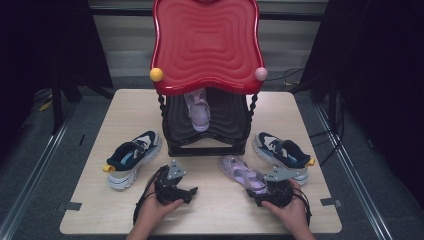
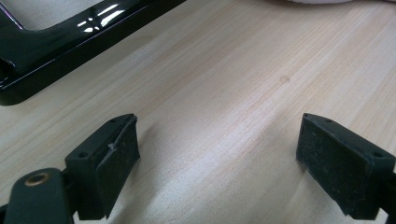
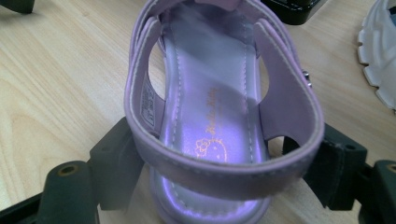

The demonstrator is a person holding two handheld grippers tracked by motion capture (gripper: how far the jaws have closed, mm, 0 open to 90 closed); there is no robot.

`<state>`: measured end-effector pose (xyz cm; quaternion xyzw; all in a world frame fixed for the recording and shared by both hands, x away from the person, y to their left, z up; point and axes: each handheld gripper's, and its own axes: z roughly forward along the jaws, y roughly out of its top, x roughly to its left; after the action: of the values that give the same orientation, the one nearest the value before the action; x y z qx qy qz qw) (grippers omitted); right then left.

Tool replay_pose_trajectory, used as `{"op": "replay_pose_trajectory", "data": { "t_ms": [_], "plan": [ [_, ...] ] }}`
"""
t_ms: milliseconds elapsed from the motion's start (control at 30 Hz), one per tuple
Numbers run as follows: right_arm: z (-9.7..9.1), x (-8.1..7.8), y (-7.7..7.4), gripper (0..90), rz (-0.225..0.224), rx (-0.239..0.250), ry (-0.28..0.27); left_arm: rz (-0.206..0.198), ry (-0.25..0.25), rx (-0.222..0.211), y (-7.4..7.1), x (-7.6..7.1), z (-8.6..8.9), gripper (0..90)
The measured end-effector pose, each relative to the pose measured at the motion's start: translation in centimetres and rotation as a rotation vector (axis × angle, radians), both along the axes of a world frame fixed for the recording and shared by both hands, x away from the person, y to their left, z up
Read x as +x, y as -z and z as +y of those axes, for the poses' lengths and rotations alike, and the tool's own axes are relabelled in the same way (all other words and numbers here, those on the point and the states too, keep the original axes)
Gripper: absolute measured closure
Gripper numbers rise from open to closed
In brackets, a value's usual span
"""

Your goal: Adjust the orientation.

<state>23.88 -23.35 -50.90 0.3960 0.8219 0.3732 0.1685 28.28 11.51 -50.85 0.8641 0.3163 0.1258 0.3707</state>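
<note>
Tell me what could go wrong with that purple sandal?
The right tool sits around the heel of the purple sandal, and that heel strap looks soft, so it may squash or slip out when lifted. The blue sneaker lies close beside it and could get bumped. The sandal could also knock the red shelf on its way up.

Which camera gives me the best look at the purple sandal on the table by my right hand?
The right gripper view: the purple sandal lies heel-first between the right tool jaws, its insole print and heel strap sharp. The high view shows it whole but small, beside the navy sneaker. The left gripper view faces the table instead.
</note>
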Motion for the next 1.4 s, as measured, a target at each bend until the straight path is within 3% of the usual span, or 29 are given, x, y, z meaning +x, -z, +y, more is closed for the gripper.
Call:
{"op": "replay_pose_trajectory", "data": {
  "t_ms": [167, 400, 1100, 1400],
  "plan": [
    [0.4, 0.4, 0.1, 23.3, 0.015, -0.008, -0.002, 0.0, 0.0, 0.0, 0.0, 0.0, 0.0, 12.5],
    [0.4, 0.4, 0.0, 34.6, 0.011, 0.01, -0.017, -0.001, 0.0, 0.001, 0.0, 0.0, 0.0, 12.5],
    [0.3, -0.3, -0.2, 36.8, -0.007, 0.027, 0.016, 0.0, 0.0, 0.0, 0.0, 0.0, 0.0, 12.6],
    [0.2, -1.0, -1.2, 36.8, -0.038, 0.045, 0.023, 0.0, 0.0, 0.0, 0.0, 0.0, 0.0, 12.5]
  ]
}}
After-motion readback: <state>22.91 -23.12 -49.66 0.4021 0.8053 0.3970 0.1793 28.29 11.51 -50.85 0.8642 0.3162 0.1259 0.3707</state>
